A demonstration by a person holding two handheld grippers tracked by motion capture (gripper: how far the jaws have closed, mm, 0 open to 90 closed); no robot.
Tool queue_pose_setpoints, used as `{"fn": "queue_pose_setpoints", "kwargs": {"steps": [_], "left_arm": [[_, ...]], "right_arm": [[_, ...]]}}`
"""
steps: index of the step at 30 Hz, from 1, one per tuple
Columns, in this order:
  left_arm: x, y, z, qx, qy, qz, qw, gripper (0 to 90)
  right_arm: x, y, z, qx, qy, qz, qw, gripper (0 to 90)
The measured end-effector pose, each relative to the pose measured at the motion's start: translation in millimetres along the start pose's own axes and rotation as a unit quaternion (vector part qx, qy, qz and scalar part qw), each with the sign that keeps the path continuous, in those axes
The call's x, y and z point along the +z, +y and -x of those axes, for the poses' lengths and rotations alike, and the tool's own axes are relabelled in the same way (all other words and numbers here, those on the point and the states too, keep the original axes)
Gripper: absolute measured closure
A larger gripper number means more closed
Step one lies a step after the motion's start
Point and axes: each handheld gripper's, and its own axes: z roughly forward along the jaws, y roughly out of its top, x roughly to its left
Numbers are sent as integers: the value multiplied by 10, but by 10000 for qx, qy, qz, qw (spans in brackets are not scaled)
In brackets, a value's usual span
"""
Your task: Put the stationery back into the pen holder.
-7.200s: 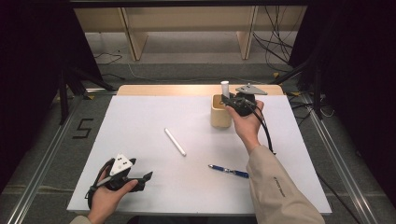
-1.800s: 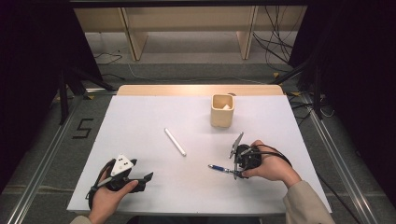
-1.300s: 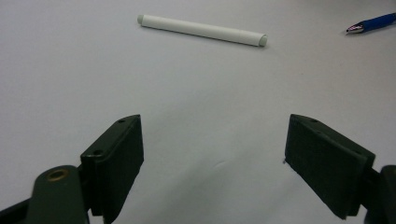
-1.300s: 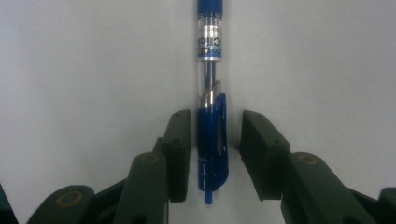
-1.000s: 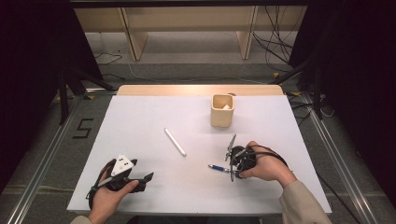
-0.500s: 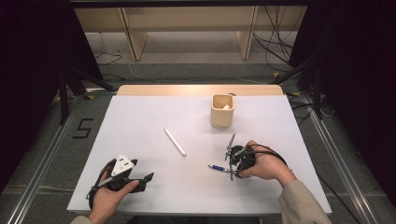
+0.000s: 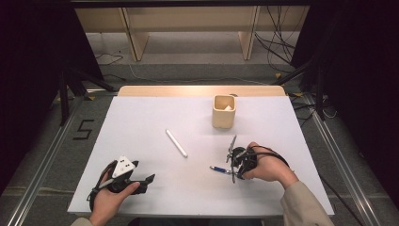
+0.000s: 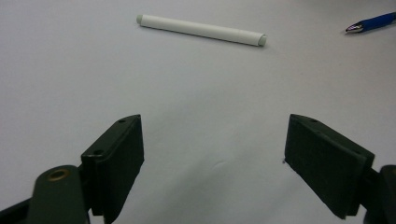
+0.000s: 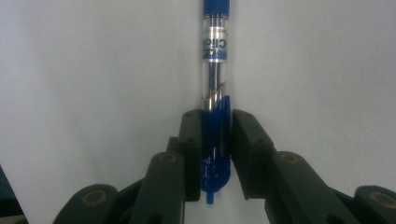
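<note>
A blue pen (image 7: pixel 219 169) lies on the white table near its front right. My right gripper (image 7: pixel 234 170) lies low on the table at the pen's right end. In the right gripper view the pads press on the pen's clip end (image 9: pixel 213 56), so the right gripper (image 9: pixel 215 122) is shut on it; its jaws have just been closing. A white marker (image 7: pixel 176 143) lies loose in the middle of the table. At the front left my left gripper (image 7: pixel 148 180) rests open, with nothing between its jaws (image 8: pixel 212 158). Ahead of it lie the marker (image 8: pixel 201 29) and the pen tip (image 8: pixel 371 22).
A tan square cup (image 7: pixel 223 112) stands at the back right of the table (image 7: pixel 141 117), with something white inside it. A wooden strip runs along the table's far edge. Cables and shelf legs lie on the floor beyond.
My right hand left the cup, came down to the blue pen and stayed there, its jaws closing around the pen's end. The left hand and the marker have not moved.
</note>
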Motion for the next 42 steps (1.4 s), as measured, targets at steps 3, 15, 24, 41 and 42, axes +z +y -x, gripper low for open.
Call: {"fn": "queue_pose_setpoints", "kwargs": {"steps": [3,15,24,41,42], "left_arm": [[-1,0,1,0,0,3,10000,198],[-3,0,0,13,1,-7,10000,199],[-1,-1,-1,2,-4,9,10000,202],[0,2,3,-18,-18,22,10000,201],[1,2,4,-21,-18,27,10000,200]], "right_arm": [[1,2,-1,-9,-7,-7,10000,752],[2,-7,11,14,29,42,10000,764],[-11,-32,16,67,-12,159,9999,768],[-219,-136,18,347,-248,1411,9891,769],[-221,-145,15,361,-255,1490,9878,769]]}}
